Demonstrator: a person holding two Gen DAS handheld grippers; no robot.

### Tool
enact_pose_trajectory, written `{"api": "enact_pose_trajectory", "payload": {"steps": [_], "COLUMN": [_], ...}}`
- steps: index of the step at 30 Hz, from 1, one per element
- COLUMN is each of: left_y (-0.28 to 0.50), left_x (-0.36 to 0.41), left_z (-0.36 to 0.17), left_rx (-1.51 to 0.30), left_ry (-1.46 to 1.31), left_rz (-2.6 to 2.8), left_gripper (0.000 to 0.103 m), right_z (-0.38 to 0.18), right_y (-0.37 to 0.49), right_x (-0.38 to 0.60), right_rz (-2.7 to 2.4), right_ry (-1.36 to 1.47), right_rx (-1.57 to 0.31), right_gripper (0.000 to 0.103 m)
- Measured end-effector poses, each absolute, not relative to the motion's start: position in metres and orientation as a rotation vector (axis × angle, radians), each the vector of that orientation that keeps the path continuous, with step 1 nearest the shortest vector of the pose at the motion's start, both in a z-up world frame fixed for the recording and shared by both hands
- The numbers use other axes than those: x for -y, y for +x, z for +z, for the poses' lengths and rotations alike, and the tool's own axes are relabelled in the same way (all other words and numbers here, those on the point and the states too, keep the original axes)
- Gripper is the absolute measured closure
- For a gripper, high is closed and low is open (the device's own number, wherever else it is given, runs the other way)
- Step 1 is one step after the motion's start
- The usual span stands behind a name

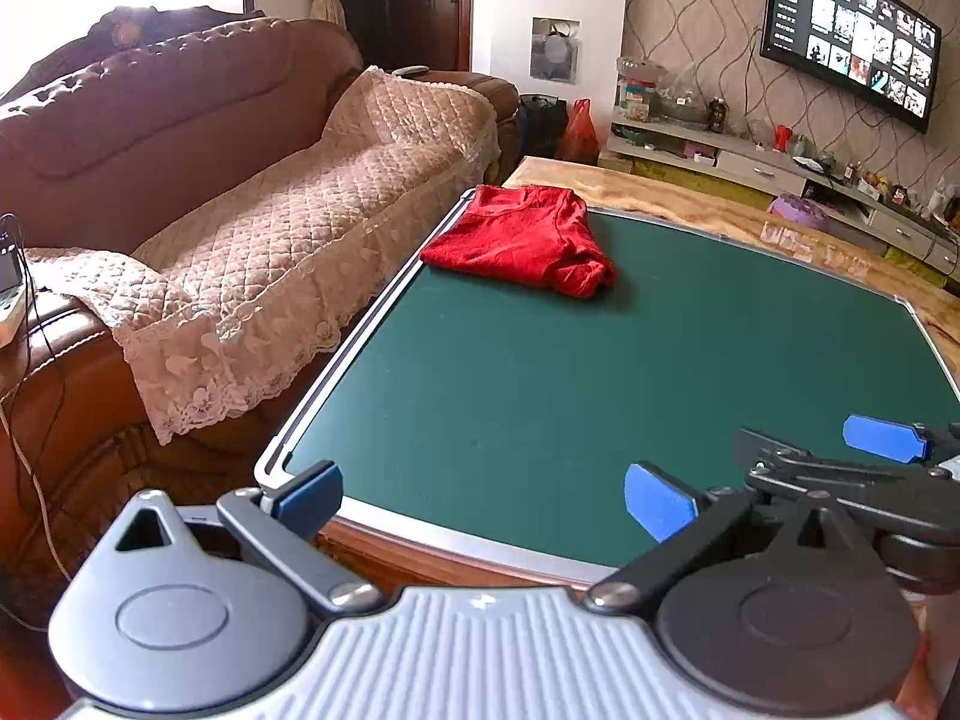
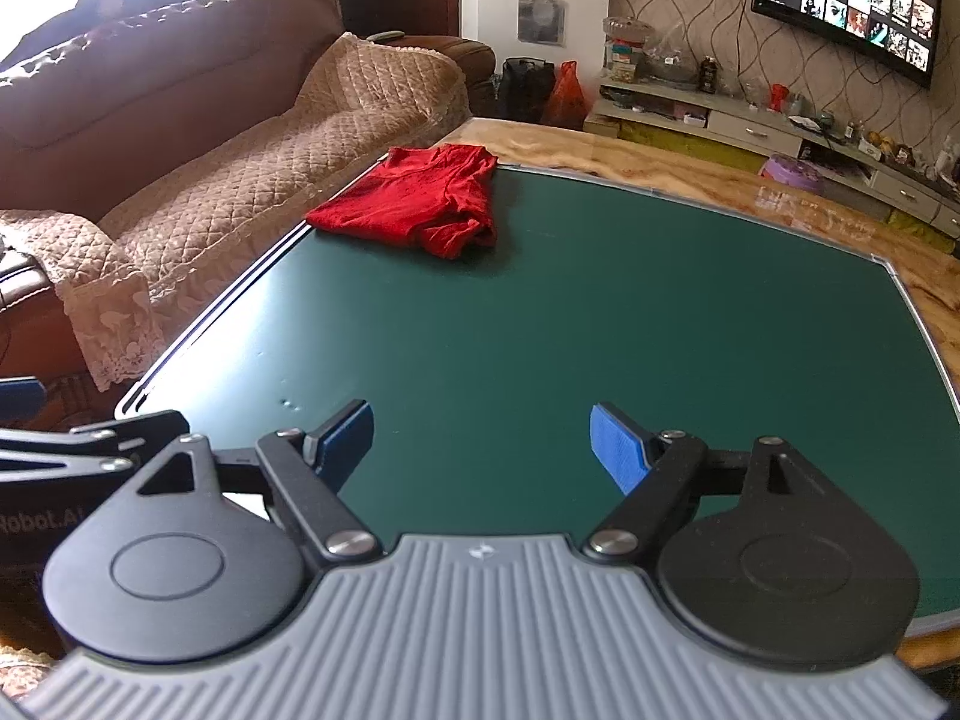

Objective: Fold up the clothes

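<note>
A red garment point(image 1: 521, 240) lies folded in a compact bundle at the far left corner of the green mat point(image 1: 600, 390); it also shows in the right wrist view point(image 2: 420, 198). My left gripper point(image 1: 483, 504) is open and empty over the mat's near left corner, far from the garment. My right gripper point(image 2: 480, 444) is open and empty over the near part of the green mat point(image 2: 570, 330). The right gripper's blue fingers point(image 1: 882, 438) show at the right edge of the left wrist view.
A brown sofa point(image 1: 180, 138) with a quilted lace cover point(image 1: 288, 228) stands left of the table. The wooden tabletop point(image 1: 720, 210) extends beyond the mat. A TV point(image 1: 852, 36) and a cluttered low cabinet point(image 1: 780, 162) stand at the far right.
</note>
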State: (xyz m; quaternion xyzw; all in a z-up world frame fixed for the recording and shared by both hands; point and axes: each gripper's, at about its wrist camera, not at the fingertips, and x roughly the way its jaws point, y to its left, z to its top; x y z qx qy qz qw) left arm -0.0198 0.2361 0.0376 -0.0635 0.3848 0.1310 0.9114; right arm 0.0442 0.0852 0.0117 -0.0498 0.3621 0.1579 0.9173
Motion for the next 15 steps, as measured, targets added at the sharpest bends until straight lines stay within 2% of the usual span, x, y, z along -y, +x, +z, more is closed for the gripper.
{"api": "enact_pose_trajectory", "payload": {"steps": [15], "left_y": [-0.0184], "left_x": [-0.2444], "left_z": [0.0281], "left_rx": [-0.788], "left_ry": [-0.149], "left_rz": [0.272], "left_gripper": [0.0], "right_z": [0.0014], "right_y": [0.0521], "right_x": [-0.0868], "right_rz": [0.331], "right_ry": [-0.103], "right_rx": [-0.733], "right_gripper": [0.016]}}
